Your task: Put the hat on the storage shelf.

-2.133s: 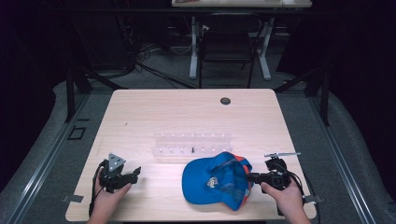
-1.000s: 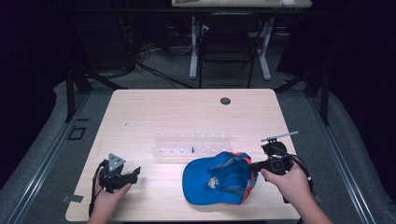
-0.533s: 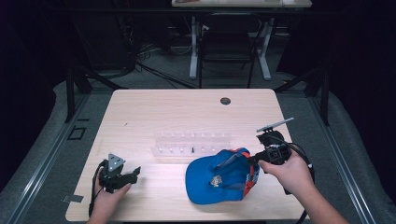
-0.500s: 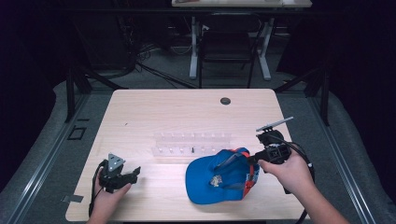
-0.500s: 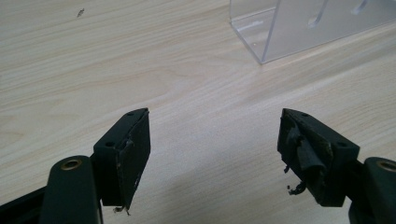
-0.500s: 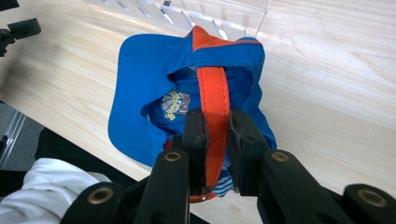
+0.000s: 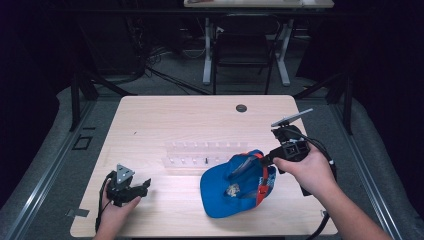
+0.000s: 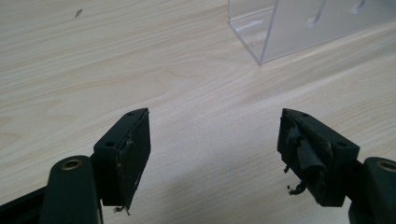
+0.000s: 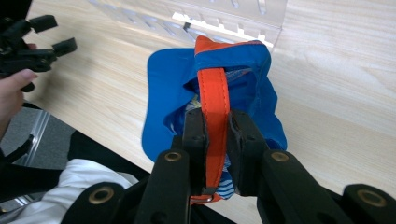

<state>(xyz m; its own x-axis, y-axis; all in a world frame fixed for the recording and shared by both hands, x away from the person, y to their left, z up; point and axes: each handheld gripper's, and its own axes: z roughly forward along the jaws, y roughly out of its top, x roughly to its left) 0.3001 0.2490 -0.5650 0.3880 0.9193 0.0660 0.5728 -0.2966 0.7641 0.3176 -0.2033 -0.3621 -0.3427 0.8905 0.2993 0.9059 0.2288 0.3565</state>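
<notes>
Left gripper (image 7: 142, 186) rests low at the near-left of the desk (image 7: 200, 120), jaws wide apart with nothing between them; bare wood shows through the gap in the left gripper view. It lies well apart from the cap, so we have no second hold if the cap shifts.

Mid-desk: clear rack (image 7: 200, 155), slotted, standing just behind the cap. Its corner shows at the top of the left gripper view (image 8: 266, 42).

Cap (image 7: 235, 185), blue, sits at the near-right of the desk with its open side up, brim toward us, its back edge just beside the rack.

Right gripper (image 7: 265, 159) has its jaws pinched nearly together on the orange strap (image 9: 214, 100) at the back of the cap. The strap is thin and stands edge-on between the pads.

Risks as we judge them:
- Strap slips out. The hold is on a narrow band only; a quick lift or twist could pull it free and drop the cap.
- Cap swings. Hanging from one strap, the crown and brim will sag and turn, and could knock the rack.
- Rack is light-looking and close; a sweep forward with the cap could push or tip it.
- Right cable (image 7: 320, 150) trails near the desk edge and could snag.
</notes>
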